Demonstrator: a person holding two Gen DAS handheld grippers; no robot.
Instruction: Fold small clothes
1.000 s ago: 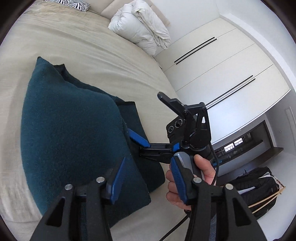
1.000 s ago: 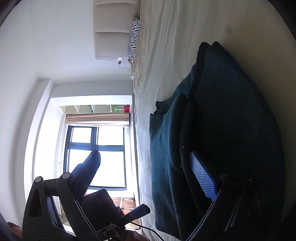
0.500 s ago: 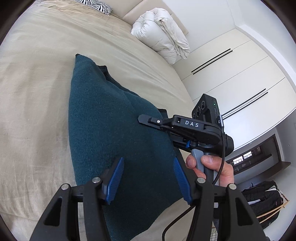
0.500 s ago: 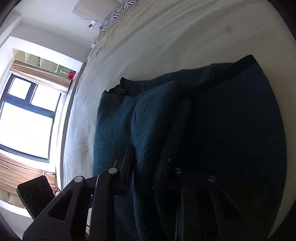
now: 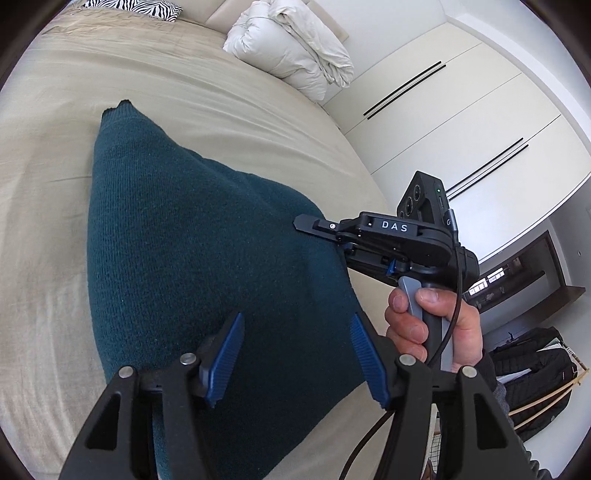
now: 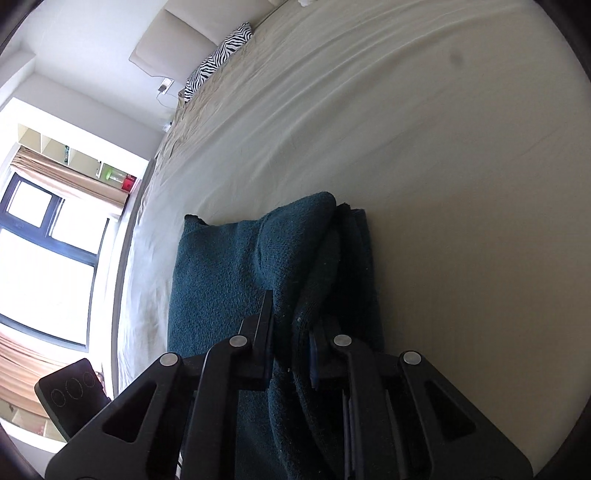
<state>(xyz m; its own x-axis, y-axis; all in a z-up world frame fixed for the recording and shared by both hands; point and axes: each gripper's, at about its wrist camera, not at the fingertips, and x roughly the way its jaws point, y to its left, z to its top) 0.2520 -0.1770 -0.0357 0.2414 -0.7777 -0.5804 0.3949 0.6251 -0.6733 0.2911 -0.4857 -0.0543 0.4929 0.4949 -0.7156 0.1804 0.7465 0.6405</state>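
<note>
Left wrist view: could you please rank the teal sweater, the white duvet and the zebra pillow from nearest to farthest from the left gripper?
1. Teal sweater, directly beneath the left gripper.
2. White duvet, bundled at the bed's far right.
3. Zebra pillow, at the far headboard, slightly beyond the duvet.

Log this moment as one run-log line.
stage: folding | right gripper: just closed, shut on sweater fold | left gripper: opening, over sweater, no grip | bed: under sweater
</note>
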